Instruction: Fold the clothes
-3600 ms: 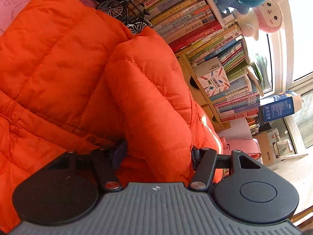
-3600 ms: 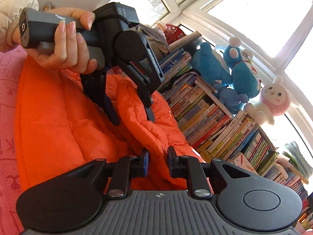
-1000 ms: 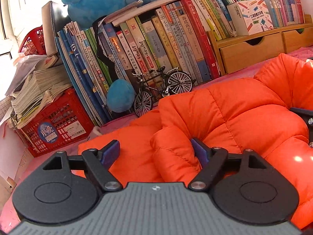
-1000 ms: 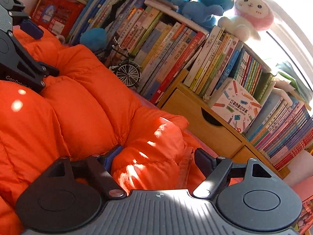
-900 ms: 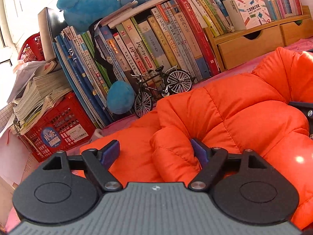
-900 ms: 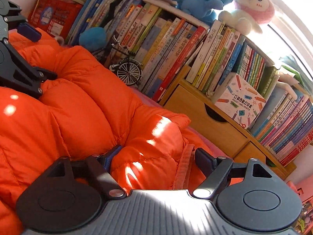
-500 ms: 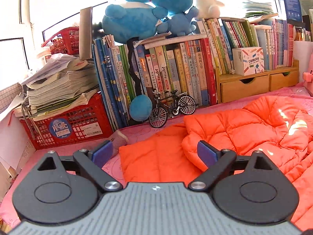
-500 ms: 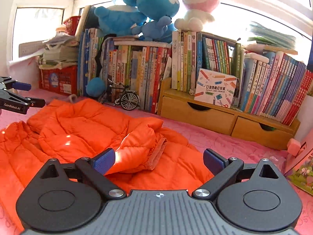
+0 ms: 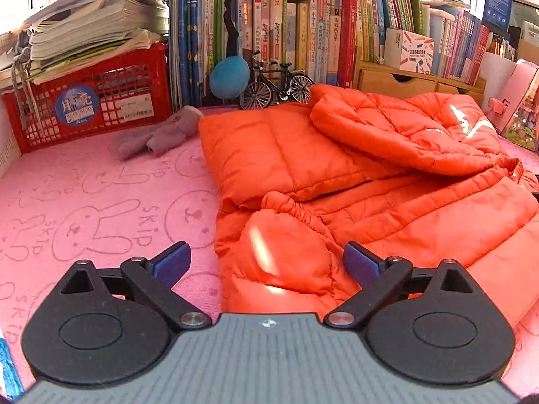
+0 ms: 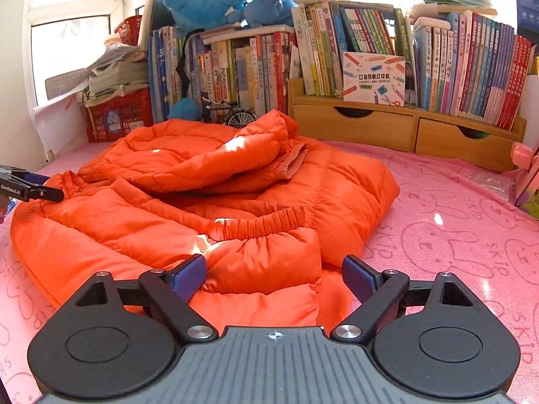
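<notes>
Care suits the next fold: both the left gripper and right gripper hover spread, each above an elastic cuff of the orange jacket, ready to pinch evenly.

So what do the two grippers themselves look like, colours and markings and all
Both match. The left gripper and the right gripper each have a ribbed grey body with a small round emblem, two black teardrop housings with round discs, black linkage arms on silver pivot screws, and dark blue pads on the jaws. White lettering marks the left gripper's side in the right wrist view.
</notes>
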Tool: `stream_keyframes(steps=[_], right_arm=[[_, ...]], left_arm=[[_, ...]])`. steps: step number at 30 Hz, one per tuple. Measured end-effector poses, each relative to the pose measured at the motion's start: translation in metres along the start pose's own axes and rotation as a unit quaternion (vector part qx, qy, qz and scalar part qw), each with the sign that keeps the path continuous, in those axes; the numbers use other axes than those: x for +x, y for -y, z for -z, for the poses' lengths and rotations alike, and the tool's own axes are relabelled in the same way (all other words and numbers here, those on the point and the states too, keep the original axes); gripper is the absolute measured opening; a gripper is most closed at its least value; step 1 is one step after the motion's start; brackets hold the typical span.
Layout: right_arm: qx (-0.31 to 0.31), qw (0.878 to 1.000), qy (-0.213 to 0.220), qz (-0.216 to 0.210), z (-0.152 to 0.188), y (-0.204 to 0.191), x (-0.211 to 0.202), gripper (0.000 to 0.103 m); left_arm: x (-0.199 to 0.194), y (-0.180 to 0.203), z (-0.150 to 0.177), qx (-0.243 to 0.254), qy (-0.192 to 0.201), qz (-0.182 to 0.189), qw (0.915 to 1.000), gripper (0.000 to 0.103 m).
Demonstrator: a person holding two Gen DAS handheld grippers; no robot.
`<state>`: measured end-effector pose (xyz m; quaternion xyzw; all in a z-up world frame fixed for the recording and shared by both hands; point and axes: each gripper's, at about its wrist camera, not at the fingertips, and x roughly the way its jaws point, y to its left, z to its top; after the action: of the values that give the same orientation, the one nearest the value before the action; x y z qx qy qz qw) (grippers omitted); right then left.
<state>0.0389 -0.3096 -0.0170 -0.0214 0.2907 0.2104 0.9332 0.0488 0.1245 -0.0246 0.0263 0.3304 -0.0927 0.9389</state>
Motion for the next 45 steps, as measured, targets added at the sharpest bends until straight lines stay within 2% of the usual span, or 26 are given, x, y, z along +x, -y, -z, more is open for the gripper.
stream_keyframes(steps=[1,2,3,4,5,6,7,9,12,18,20,21,23,25,26,28,29,30,32,34,35,36,37,39,42,45], right_arm=[[0.005,1.000,-0.002,-0.004,0.000,0.000,0.002,0.077],[0.013,1.000,-0.005,-0.008,0.002,-0.001,0.003,0.065],[0.020,1.000,-0.007,-0.012,0.004,-0.002,0.004,0.056],[0.026,1.000,-0.008,-0.016,0.006,-0.003,0.005,0.052],[0.020,1.000,-0.005,-0.015,0.009,-0.007,0.002,0.042],[0.014,1.000,0.000,-0.011,0.012,-0.012,-0.001,0.034],[0.011,1.000,0.006,-0.006,0.013,-0.016,-0.006,0.030],[0.007,1.000,0.020,0.002,0.016,-0.023,-0.017,0.019],[0.005,0.999,0.050,0.006,0.017,-0.032,-0.040,0.016],[0.023,0.993,0.111,-0.019,0.006,-0.033,-0.085,0.015],[0.022,0.993,0.112,-0.022,0.003,-0.032,-0.085,0.015],[0.017,0.994,0.106,-0.021,0.003,-0.032,-0.082,0.015],[0.009,0.995,0.094,-0.019,0.001,-0.030,-0.074,0.015],[0.000,0.996,0.083,-0.017,0.000,-0.029,-0.066,0.018],[-0.005,0.997,0.077,-0.016,0.000,-0.028,-0.063,0.023],[-0.013,0.998,0.065,-0.014,-0.002,-0.027,-0.055,0.037],[-0.015,0.998,0.058,-0.017,-0.002,-0.026,-0.050,0.057],[-0.006,0.998,0.048,-0.041,-0.001,-0.021,-0.040,0.077],[0.013,0.997,0.044,-0.056,0.003,-0.018,-0.034,0.099],[0.031,0.996,0.040,-0.072,0.006,-0.015,-0.027,0.099],[0.040,0.995,0.038,-0.079,0.008,-0.014,-0.024,0.085],[0.049,0.994,0.036,-0.087,0.010,-0.012,-0.021,0.055],[0.058,0.993,0.034,-0.094,0.012,-0.011,-0.018,0.044],[0.076,0.990,0.032,-0.110,0.016,-0.008,-0.013,0.025],[0.121,0.976,0.065,-0.168,0.029,0.000,-0.038,0.018],[0.170,0.956,0.118,-0.207,0.028,0.011,-0.065,0.016]], left_arm=[[0.003,0.004,0.004,0.001,0.001,0.003,1.0000,0.096],[0.003,0.008,0.008,-0.001,0.006,0.004,1.0000,0.093],[0.002,0.011,0.011,-0.003,0.011,0.004,0.9999,0.084],[0.000,0.015,0.014,-0.006,0.017,0.002,0.9998,0.074],[-0.003,0.018,0.017,-0.009,0.024,0.001,0.9997,0.070],[-0.007,0.021,0.020,-0.004,0.032,-0.008,0.9994,0.059],[-0.013,0.023,0.022,-0.002,0.040,-0.012,0.9991,0.051],[-0.023,0.024,0.026,-0.001,0.054,-0.019,0.9984,0.044],[-0.040,0.020,0.028,-0.024,0.073,-0.003,0.9970,0.038],[-0.075,0.023,0.023,-0.037,0.137,0.039,0.9891,0.037],[-0.078,0.023,0.017,-0.042,0.144,0.047,0.9877,0.037],[-0.078,0.024,0.016,-0.035,0.143,0.049,0.9879,0.038],[-0.070,0.032,0.015,0.002,0.138,0.016,0.9902,0.047],[-0.052,0.033,0.014,0.030,0.110,-0.002,0.9935,0.090],[-0.043,0.031,0.013,0.037,0.094,0.005,0.9948,0.093],[-0.023,0.023,0.011,0.033,0.059,0.042,0.9968,0.095],[-0.013,0.020,0.009,0.028,0.041,0.062,0.9969,0.097],[-0.002,0.018,0.008,0.019,0.026,0.073,0.9968,0.101],[0.011,0.015,0.009,-0.007,0.010,0.077,0.9970,0.103],[0.010,0.013,0.011,-0.028,0.011,0.077,0.9965,0.101],[0.005,0.013,0.014,-0.028,0.017,0.072,0.9969,0.096],[-0.002,0.015,0.017,-0.024,0.026,0.060,0.9976,0.081],[-0.010,0.017,0.021,-0.017,0.035,0.049,0.9980,0.064],[-0.027,0.020,0.027,-0.011,0.042,0.042,0.9982,0.045],[-0.053,0.021,0.032,-0.023,0.066,0.053,0.9961,0.037],[-0.078,0.018,0.021,-0.050,0.117,0.077,0.9889,0.031]])
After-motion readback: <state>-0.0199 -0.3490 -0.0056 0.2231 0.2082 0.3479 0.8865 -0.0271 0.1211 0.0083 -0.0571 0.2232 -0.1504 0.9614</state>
